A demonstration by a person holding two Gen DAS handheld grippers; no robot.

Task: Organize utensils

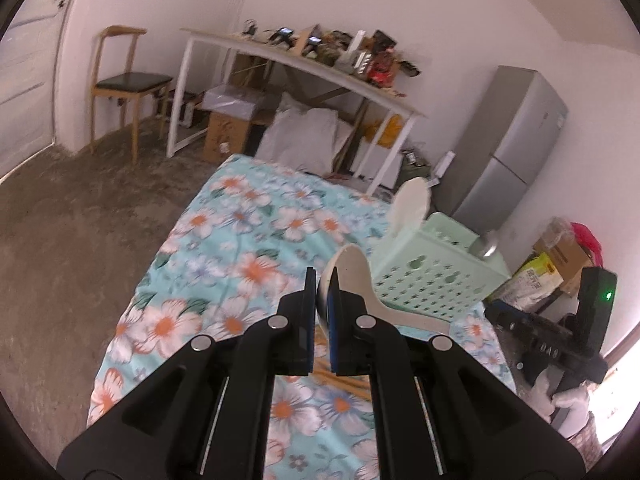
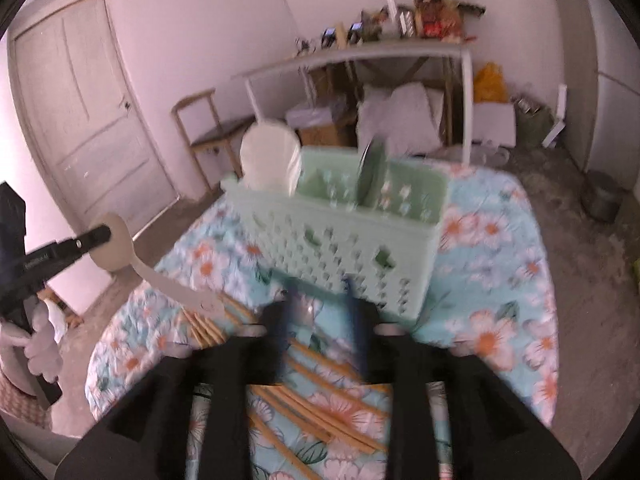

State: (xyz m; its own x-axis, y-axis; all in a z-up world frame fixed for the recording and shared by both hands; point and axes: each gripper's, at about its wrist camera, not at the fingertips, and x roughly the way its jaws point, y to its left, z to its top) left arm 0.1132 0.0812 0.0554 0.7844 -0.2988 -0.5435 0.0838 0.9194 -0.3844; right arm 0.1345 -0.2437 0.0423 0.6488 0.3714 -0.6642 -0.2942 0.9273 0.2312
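My left gripper [image 1: 323, 280] is shut on the bowl of a white rice spoon [image 1: 352, 276], held in the air over the floral table; its handle points right toward the basket. The spoon also shows in the right wrist view [image 2: 120, 248], left of the mint-green perforated basket [image 2: 336, 236]. That basket [image 1: 428, 268] holds another white spoon [image 2: 272, 160] and a metal utensil [image 2: 372, 172]. My right gripper [image 2: 320, 296] is open, low over several wooden chopsticks [image 2: 320, 376] in front of the basket. A metal spoon seems to lie between its fingers, blurred.
The table wears a blue floral cloth [image 1: 248, 248]. Behind stand a white shelf table [image 1: 304, 64] with clutter, a wooden chair [image 1: 124, 84], a grey fridge [image 1: 508, 148] and a door [image 2: 80, 112]. Boxes and bags sit on the floor at the right [image 1: 560, 256].
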